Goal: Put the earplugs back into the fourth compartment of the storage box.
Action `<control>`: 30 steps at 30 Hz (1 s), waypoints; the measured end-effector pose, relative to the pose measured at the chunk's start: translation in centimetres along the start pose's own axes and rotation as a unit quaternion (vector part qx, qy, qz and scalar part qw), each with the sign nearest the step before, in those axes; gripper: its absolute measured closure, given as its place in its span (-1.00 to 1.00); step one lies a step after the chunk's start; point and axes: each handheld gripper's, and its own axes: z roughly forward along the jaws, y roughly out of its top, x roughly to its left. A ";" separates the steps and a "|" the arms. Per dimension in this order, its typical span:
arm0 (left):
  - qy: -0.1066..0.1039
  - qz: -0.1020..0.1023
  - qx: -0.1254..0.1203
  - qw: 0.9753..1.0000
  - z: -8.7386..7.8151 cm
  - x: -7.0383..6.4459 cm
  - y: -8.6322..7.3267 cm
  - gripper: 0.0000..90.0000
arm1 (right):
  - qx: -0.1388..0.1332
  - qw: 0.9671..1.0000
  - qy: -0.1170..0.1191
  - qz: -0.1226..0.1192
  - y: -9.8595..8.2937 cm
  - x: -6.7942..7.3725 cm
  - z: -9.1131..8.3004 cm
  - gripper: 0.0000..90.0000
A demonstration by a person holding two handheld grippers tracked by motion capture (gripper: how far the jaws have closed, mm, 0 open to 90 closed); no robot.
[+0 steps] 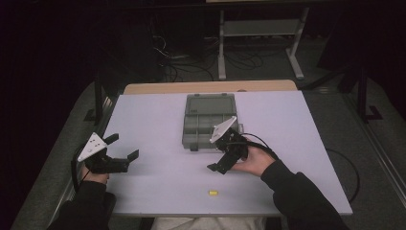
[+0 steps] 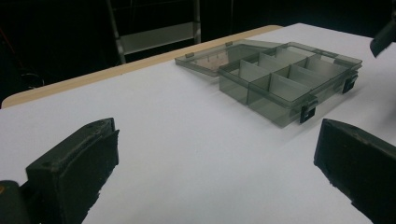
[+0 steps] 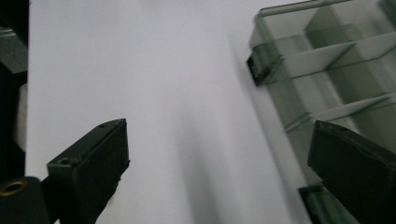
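Organizer box, translucent grey plastic with divided compartments, lay open at mid-table, lid folded flat away from the person, black latches on the near edge. Compartments looked empty as far as could be made out. Small yellow piece rested alone on the white table near the front edge, well apart from the box. Probably meant for one of the compartments; judged so, barely begun: box opened, piece not yet picked up, nothing stowed, lid left to close.

Right gripper hovered just beside the box's near right corner, tilted down toward the table, jaws spread wide and holding nothing; box wall and a latch seen past them in the right gripper view. Left gripper sat at the table's left edge, well away from the box, jaws likewise wide apart and empty, pointed at the box.

No brand, label or writing legible anywhere.
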 end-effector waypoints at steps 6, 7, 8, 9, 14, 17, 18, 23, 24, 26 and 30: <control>0.000 0.000 0.000 1.000 0.0 0.0 0.0 -1.00 | 0.014 1.000 0.015 -0.014 -0.4 1.4 0.9 -0.89; 0.000 0.000 0.000 1.000 0.0 0.0 0.0 -1.00 | 0.014 1.000 0.017 -0.017 -0.5 1.6 0.9 -0.88; 0.000 0.000 0.000 1.000 0.0 0.0 0.0 -1.00 | 0.016 1.000 0.020 -0.018 -0.6 1.9 1.0 -0.88; 0.000 0.000 0.000 1.000 0.0 0.0 0.0 -1.00 | 0.016 0.999 0.023 -0.021 -0.7 2.1 1.1 -0.88; 0.000 0.000 0.000 1.000 0.0 0.0 0.0 -1.00 | 0.016 0.999 0.033 -0.031 -1.1 3.3 1.4 -0.88; 0.000 0.000 0.000 1.000 0.0 0.0 0.0 -1.00 | 0.015 0.998 0.041 -0.036 -1.5 3.9 1.7 -0.87; 0.000 0.000 0.000 1.000 0.0 0.0 0.0 -1.00 | 0.016 0.998 0.044 -0.037 -1.6 4.1 1.8 -0.87; 0.000 0.000 0.000 1.000 0.0 0.0 0.0 -1.00 | 0.025 0.997 0.057 -0.042 -2.5 4.9 2.5 -0.80; 0.000 0.000 0.000 1.000 0.0 0.0 0.0 -1.00 | 0.028 0.997 0.060 -0.046 -2.6 5.0 2.7 -0.78; 0.000 0.001 0.000 1.000 0.0 0.0 0.0 -1.00 | 0.031 0.996 0.062 -0.047 -2.9 5.3 2.8 -0.70; -0.001 0.000 0.001 1.000 0.0 -0.1 0.0 -1.00 | 0.033 0.995 0.072 -0.052 -3.2 5.5 3.1 -0.57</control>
